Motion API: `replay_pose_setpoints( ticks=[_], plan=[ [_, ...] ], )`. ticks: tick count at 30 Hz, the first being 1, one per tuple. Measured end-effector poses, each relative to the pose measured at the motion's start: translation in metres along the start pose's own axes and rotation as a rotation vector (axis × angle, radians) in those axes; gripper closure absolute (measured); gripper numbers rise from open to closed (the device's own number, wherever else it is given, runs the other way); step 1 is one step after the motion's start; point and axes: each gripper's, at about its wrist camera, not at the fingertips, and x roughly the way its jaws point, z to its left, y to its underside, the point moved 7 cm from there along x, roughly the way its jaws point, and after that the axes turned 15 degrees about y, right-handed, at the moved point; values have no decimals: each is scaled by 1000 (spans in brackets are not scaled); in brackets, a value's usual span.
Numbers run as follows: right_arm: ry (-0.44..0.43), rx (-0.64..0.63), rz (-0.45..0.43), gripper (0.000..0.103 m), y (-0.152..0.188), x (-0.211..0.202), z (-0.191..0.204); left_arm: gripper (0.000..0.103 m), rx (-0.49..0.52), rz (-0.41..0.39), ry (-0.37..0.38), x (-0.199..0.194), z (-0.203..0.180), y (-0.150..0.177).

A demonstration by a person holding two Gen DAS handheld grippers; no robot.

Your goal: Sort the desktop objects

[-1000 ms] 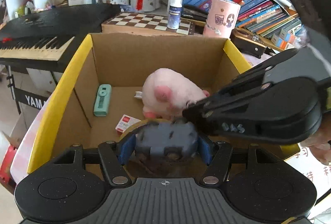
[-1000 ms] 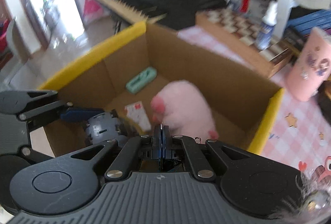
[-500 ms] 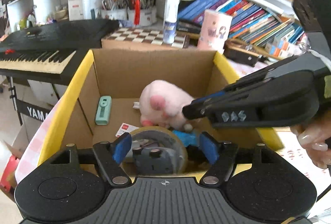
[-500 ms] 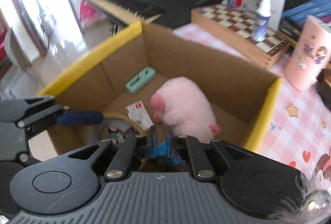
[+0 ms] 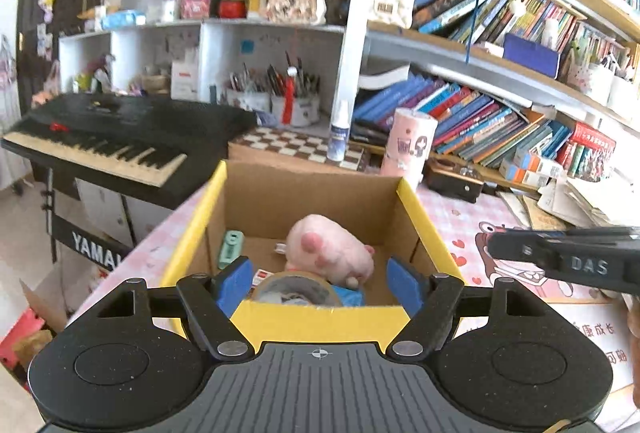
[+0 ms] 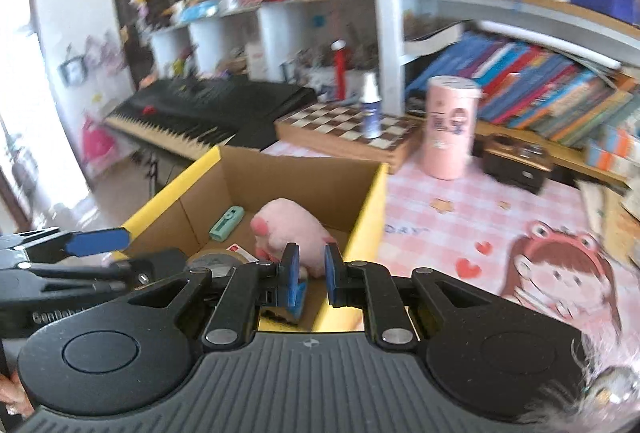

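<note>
Your left gripper, opening, empty, sits lower centre above the yellow-rimmed cardboard box; right gripper opening narrowly, empty.

Matt cardboard box – fuzzy plush toy, glossy tape roll.

A lived-in home study or child's room. White wall shelves hold ornaments and pen pots; slanting rows of colourful books fill a wooden bookcase. A black electronic keyboard stands beside a table under a pink checked cartoon-print cloth, which carries a wooden chessboard and an open yellow-rimmed cardboard box.
</note>
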Motion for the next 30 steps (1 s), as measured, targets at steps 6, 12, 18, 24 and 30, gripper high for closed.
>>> replay_pose_setpoints(
  ticks=[6, 12, 18, 24, 30],
  plan=[
    [110, 93, -65, 90, 33, -53, -5, 23, 14, -45, -12, -44, -15, 17],
    [201, 157, -74, 88, 76, -93, -2, 23, 16, -2, 0, -70, -27, 51],
    [277, 164, -63, 84, 125, -134, -1, 23, 15, 37, 20, -89, -39, 83],
    [350, 180, -40, 81, 162, -162, -3, 23, 41, 67, 31, -101, -52, 106],
    [407, 166, -35, 72, 180, -176, -1, 23, 83, 88, 9, -107, -63, 117]
  ],
)
